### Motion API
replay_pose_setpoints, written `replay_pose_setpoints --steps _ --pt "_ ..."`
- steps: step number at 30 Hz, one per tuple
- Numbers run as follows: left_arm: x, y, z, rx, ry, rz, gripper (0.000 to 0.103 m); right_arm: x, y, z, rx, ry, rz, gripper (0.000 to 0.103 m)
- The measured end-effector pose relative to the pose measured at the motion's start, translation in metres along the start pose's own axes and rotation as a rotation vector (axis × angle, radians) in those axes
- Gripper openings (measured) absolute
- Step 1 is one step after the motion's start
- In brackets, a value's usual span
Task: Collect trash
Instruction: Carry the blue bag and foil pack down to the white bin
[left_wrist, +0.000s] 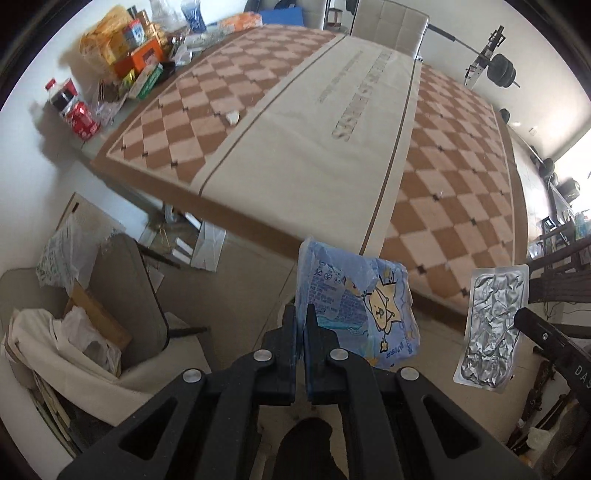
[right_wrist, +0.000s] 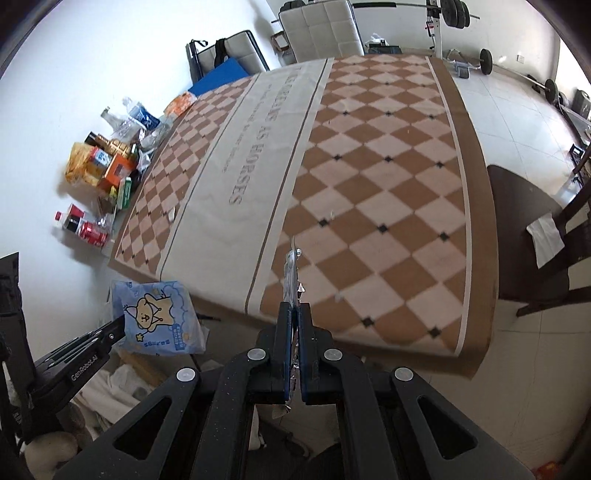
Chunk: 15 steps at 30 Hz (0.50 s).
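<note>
My left gripper (left_wrist: 303, 314) is shut on the edge of a blue cartoon wrapper (left_wrist: 362, 302), held in the air just off the near edge of the table (left_wrist: 280, 155). In the right wrist view the same blue wrapper (right_wrist: 159, 317) hangs from the left gripper (right_wrist: 123, 322) at lower left. My right gripper (right_wrist: 294, 308) is shut on a crumpled silver foil pouch (right_wrist: 291, 273), seen edge-on over the table's near edge. The left wrist view shows the foil pouch (left_wrist: 491, 328) flat-on, with the right gripper (left_wrist: 522, 317) on its right side. A white crumpled scrap (left_wrist: 232, 117) lies on the checkered cloth.
Snack boxes, bottles and a red can (left_wrist: 81, 118) crowd the table's far left corner. A white-lined bin of rubbish (left_wrist: 55, 343) and a chair (left_wrist: 129, 295) stand on the floor at lower left. A dark chair (right_wrist: 524, 236) with white paper stands right of the table. Barbell weights (right_wrist: 487, 61) lie beyond.
</note>
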<state>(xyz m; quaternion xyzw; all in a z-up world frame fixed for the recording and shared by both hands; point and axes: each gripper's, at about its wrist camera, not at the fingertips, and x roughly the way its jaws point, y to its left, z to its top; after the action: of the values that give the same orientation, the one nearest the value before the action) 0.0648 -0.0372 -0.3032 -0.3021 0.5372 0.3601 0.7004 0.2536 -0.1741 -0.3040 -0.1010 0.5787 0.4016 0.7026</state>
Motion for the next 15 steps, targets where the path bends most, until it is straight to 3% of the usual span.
replay_pose_setpoints --steps 9,15 --pt "0.122 0.030 -0.055 -0.072 0.202 0.017 0.001 0.102 -0.028 -0.107 0.000 0.228 -0.051 0.003" --pt "0.240 0.045 -0.070 -0.116 0.285 0.044 0.001 0.224 -0.075 -0.155 0.106 0.335 -0.081 0.003"
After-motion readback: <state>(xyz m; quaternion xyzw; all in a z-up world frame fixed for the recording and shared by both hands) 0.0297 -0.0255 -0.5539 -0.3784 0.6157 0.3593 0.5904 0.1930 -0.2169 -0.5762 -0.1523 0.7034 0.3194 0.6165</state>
